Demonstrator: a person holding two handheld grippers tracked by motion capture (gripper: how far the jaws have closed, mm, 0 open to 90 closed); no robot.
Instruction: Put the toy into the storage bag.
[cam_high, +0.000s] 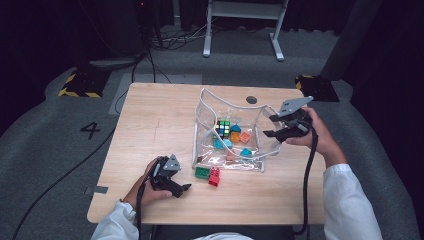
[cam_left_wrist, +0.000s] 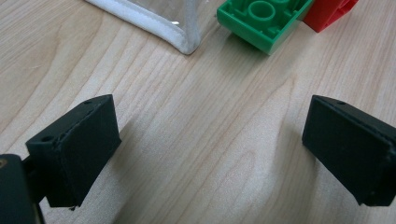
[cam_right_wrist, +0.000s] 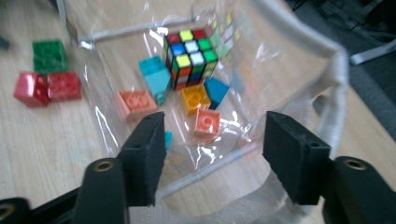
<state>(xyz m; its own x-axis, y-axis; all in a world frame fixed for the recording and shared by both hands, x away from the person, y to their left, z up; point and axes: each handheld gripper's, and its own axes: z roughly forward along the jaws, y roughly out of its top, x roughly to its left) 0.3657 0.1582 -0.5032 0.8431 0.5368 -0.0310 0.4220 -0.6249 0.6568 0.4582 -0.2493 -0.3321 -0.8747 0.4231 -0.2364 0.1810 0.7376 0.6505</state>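
I see a pale wooden counter (cam_high: 150, 125) from above, set on grey carpet, with my two arms in white sleeves coming in from 6 o'clock. A clear plastic pouch (cam_high: 207, 117) with white piping along its edges stands open on the counter, a little toward 3 o'clock from the middle. Inside it lie a colourful puzzle cube (cam_high: 223, 128), a few teal blocks (cam_high: 219, 143), an orange block (cam_high: 235, 136) and a salmon block (cam_high: 245, 137), all close together on the pouch floor.

My right hand-held gripper (cam_high: 270, 126) sits at the pouch's 3 o'clock edge, pointing in toward 9 o'clock. Its jaws stand apart, about half wide. In the right gripper view the pouch's rim (cam_right_wrist: 338, 79) curves past the jaws and clear plastic lies between them, but the pads do not press on it.

My left hand-held gripper (cam_high: 184, 189) rests low on the counter at about 7 o'clock from the pouch. Its jaws are wide apart over bare wood with nothing between them.

Just outside the pouch, at its 6 o'clock side, a green block (cam_high: 202, 172) and a red block (cam_high: 214, 177) lie touching each other on the counter. In the left gripper view, the green block (cam_left_wrist: 261, 18) lies near 12 o'clock, ahead of the jaws.
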